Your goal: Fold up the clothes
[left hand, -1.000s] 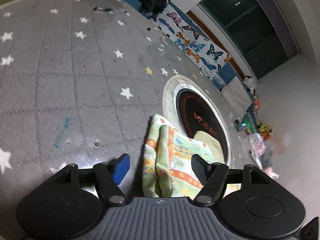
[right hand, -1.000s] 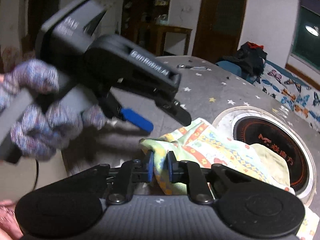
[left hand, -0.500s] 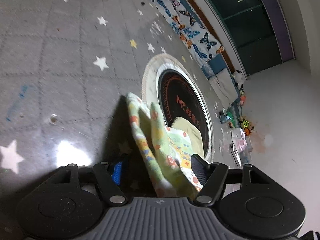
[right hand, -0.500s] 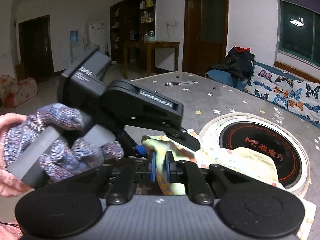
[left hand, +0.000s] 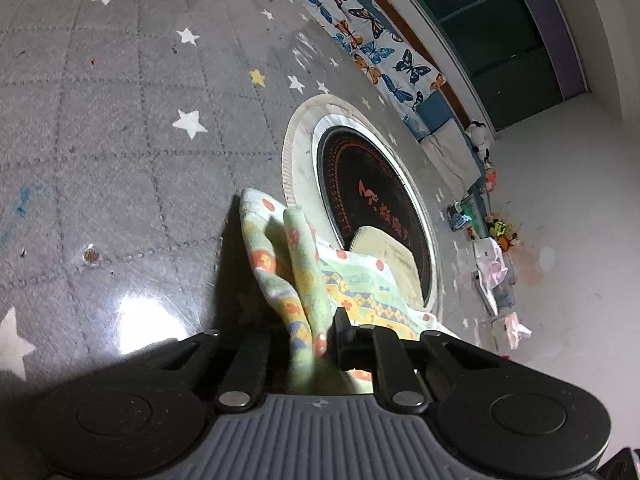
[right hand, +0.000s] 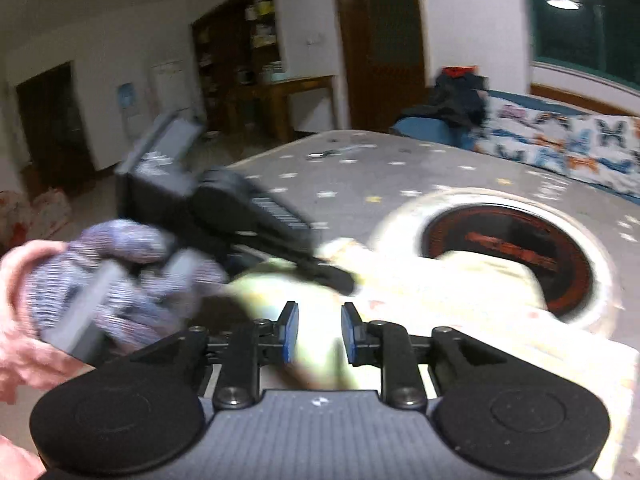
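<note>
A small garment [left hand: 304, 264] in pale green and yellow with orange dots lies bunched on the grey star-patterned table [left hand: 120, 140], and part of it reaches over the round black cooktop [left hand: 368, 196]. My left gripper [left hand: 316, 340] is shut on a raised fold of it; the cloth hides the left finger. In the right wrist view the garment [right hand: 400, 292] is blurred. My right gripper [right hand: 320, 332] stands open, its blue pads [right hand: 290, 332] apart with blurred cloth between them. The left gripper body [right hand: 248, 208], held by a gloved hand [right hand: 120, 272], crosses in front.
The cooktop sits in a white ring [left hand: 296, 148] set into the table. A pen [right hand: 336, 152] lies at the far side. A butterfly-print couch [left hand: 372, 48] runs behind the table, with dark clothes [right hand: 456, 96] on it. Toys and bags [left hand: 492, 248] litter the floor.
My left gripper dropped onto the garment's fold and shut on it. My right gripper's pads, pinched on the cloth before, have spread apart.
</note>
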The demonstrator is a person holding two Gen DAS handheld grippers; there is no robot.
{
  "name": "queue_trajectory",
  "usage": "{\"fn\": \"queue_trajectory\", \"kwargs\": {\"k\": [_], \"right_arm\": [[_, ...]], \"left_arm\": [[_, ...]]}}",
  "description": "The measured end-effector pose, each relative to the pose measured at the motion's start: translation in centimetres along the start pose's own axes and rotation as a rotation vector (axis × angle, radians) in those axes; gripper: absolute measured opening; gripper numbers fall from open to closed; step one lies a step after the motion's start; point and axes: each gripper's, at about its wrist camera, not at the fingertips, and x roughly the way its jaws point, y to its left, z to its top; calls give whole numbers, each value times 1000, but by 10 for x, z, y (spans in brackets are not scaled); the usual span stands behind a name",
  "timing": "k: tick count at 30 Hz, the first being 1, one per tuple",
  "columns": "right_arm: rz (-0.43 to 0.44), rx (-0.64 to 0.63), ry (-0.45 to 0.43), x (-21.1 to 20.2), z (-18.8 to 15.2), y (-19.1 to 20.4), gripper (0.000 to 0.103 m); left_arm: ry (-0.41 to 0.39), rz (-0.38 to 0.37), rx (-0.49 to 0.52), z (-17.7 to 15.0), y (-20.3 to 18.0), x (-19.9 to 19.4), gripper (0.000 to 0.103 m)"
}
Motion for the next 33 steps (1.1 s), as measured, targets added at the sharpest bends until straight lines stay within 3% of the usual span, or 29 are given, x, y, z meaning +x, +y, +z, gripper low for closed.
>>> {"fn": "queue_trajectory", "kwargs": {"k": [10,13,22,28,33], "right_arm": [[-369,197,17,-27,-27,-113,36],[-433,275,12,-32,-39,-141,41],[-420,458,-6,-26,-57,-179,44],[-402,451,-14,-19,-55,-169,44],[-390,430,-6,-14,-52,-159,16]], "left_arm": [[7,12,14,1,0,1,13],[9,16,22,1,-1,2,14],[21,21,37,3,-2,2,14],[30,18,41,5,-2,3,15],[31,21,60,5,-3,3,14]]}}
